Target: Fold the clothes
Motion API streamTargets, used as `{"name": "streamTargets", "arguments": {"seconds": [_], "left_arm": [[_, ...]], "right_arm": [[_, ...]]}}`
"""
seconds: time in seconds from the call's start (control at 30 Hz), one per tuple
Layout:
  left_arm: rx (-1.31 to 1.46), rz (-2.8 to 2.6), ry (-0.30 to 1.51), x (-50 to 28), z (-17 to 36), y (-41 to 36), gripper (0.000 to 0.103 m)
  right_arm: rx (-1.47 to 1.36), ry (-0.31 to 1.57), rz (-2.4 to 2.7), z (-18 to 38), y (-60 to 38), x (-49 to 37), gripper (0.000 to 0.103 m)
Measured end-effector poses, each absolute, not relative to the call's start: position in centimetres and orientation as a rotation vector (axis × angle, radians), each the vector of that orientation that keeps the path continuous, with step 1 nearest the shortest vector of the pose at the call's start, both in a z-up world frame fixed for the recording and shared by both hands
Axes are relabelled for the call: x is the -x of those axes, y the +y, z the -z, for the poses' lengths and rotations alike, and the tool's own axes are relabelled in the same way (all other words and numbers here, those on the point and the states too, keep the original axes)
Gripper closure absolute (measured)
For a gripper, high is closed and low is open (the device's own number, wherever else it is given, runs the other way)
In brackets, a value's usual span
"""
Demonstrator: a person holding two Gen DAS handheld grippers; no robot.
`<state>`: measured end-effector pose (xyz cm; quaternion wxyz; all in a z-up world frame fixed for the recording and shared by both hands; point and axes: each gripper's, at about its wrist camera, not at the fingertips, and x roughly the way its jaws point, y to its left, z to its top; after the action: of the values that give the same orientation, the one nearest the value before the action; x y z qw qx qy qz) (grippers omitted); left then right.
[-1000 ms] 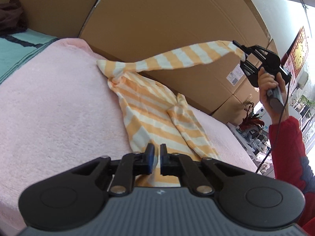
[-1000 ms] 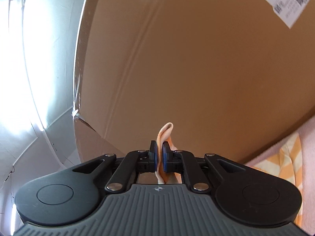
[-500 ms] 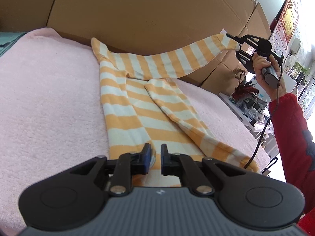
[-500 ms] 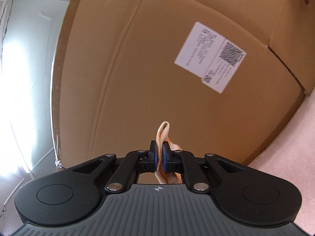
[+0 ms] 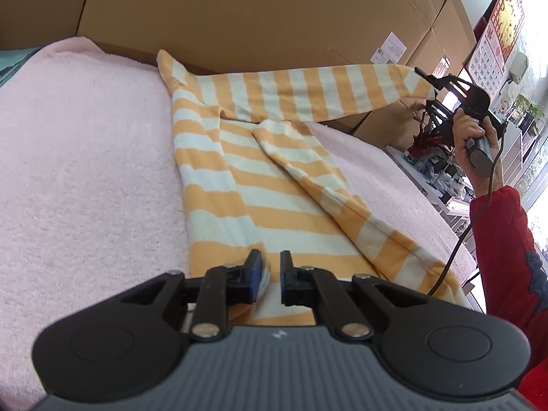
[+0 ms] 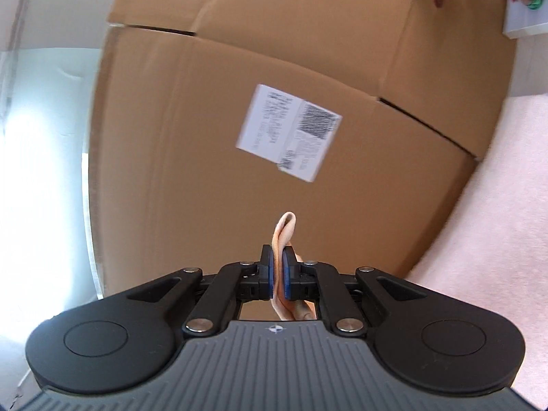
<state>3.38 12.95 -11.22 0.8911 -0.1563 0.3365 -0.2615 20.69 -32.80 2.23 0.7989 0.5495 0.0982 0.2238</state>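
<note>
An orange-and-white striped long-sleeved top [image 5: 260,202] lies on the pink fleece blanket [image 5: 85,178]. My left gripper [image 5: 268,270] sits at the top's near hem, its jaws a little apart, with a bit of cloth against the left pad; I cannot tell whether it grips. My right gripper [image 5: 424,78] is shut on the cuff of one sleeve [image 5: 325,92] and holds it stretched out to the right, above the blanket. In the right wrist view the cuff [image 6: 284,236] is pinched in the right gripper [image 6: 278,281]. The other sleeve [image 5: 308,171] lies folded across the body.
Big cardboard boxes [image 5: 257,17] stand close behind the blanket; one with a white label [image 6: 289,133] fills the right wrist view. A teal cloth [image 5: 13,63] shows at the far left. Shelves, a calendar and clutter stand at the right [image 5: 445,171].
The right gripper has pulled the sleeve lower and further out to the right. The left gripper's jaws have opened a little at the hem.
</note>
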Motion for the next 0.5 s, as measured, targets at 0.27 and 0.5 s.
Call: {"name": "streamTargets", "arguments": {"seconds": [0.27, 0.5], "left_arm": [[0.419, 0.589, 0.694, -3.0, 11.1, 14.1, 0.103], [0.315, 0.574, 0.703, -2.7, 10.9, 13.4, 0.099]], "right_arm": [[-1.226, 0.116, -0.433, -2.3, -33.8, -20.2, 0.096], [-1.141, 0.268, -0.036, 1.2, -35.7, -20.4, 0.085]]}}
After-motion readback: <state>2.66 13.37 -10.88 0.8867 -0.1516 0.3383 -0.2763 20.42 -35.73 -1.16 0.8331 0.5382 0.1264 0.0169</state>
